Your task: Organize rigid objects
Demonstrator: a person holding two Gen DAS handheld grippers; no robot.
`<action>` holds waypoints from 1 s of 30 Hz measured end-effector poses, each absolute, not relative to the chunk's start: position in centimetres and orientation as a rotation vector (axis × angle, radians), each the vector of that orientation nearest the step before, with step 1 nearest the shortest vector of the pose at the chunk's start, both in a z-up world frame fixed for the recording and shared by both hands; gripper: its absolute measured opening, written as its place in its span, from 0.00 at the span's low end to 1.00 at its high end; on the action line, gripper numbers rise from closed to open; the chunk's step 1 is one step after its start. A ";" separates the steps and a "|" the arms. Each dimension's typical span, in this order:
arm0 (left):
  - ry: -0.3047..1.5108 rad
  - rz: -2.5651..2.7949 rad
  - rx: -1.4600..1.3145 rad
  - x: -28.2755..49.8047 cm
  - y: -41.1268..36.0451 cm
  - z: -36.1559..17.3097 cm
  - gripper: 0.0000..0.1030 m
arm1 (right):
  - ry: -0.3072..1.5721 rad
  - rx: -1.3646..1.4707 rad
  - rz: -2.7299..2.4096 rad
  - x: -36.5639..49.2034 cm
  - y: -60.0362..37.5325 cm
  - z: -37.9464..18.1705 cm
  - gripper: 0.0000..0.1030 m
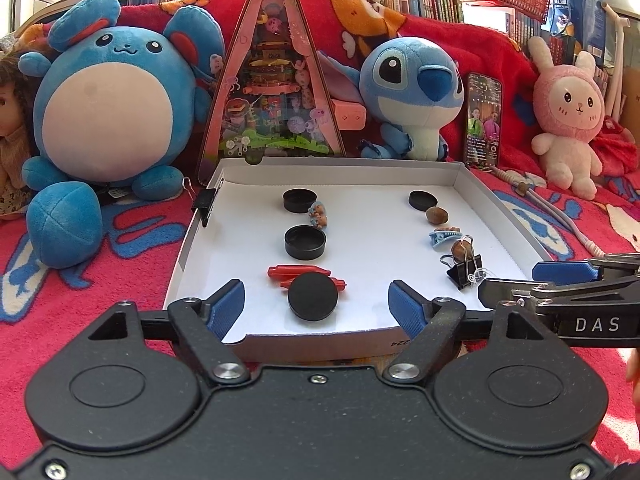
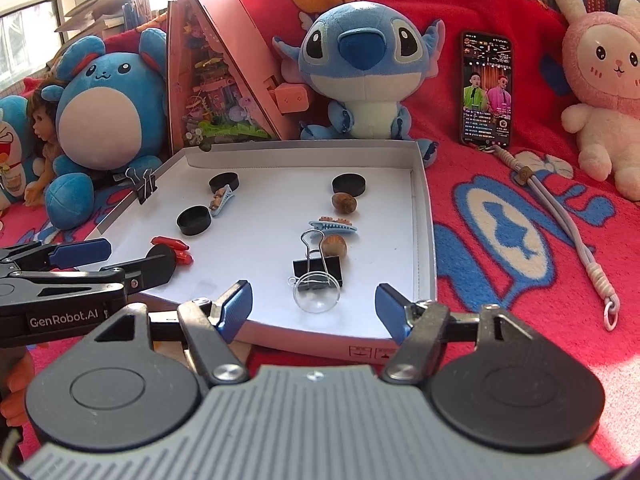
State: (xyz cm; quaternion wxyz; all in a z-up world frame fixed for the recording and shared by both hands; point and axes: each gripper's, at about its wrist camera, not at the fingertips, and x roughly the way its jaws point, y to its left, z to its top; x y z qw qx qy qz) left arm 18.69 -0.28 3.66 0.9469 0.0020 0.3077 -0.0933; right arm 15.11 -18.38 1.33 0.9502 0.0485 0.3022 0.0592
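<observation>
Above the white tray (image 1: 472, 184), both grippers wide, a black cap (image 1: 313, 296) between the left's blue fingers (image 1: 226, 304)

a red patterned blanket (image 2: 500, 240) covers the surface that carries everything. directly on it lie a shallow white cardboard tray (image 2: 424, 216), a round blue plush (image 1: 104, 116), a blue big-eared plush (image 2: 360, 68), a pink rabbit plush (image 2: 600, 92), a doll (image 2: 40, 136), a triangular toy box (image 1: 272, 80), a propped phone (image 2: 486, 88) and a grey lanyard (image 2: 568, 232).
</observation>
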 end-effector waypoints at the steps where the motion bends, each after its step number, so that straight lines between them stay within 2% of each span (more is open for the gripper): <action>1: 0.622 -0.187 0.006 18.5 -0.2 3.7 0.76 | 0.611 0.097 0.118 15.0 -18.4 1.4 0.78; 6: 0.601 -0.181 0.012 17.5 -0.1 4.3 0.77 | 0.587 0.090 0.104 14.2 -18.3 1.6 0.83; 30: 0.586 -0.190 -0.004 12.7 0.9 4.7 0.79 | 0.510 0.096 0.057 10.0 -18.6 1.6 0.90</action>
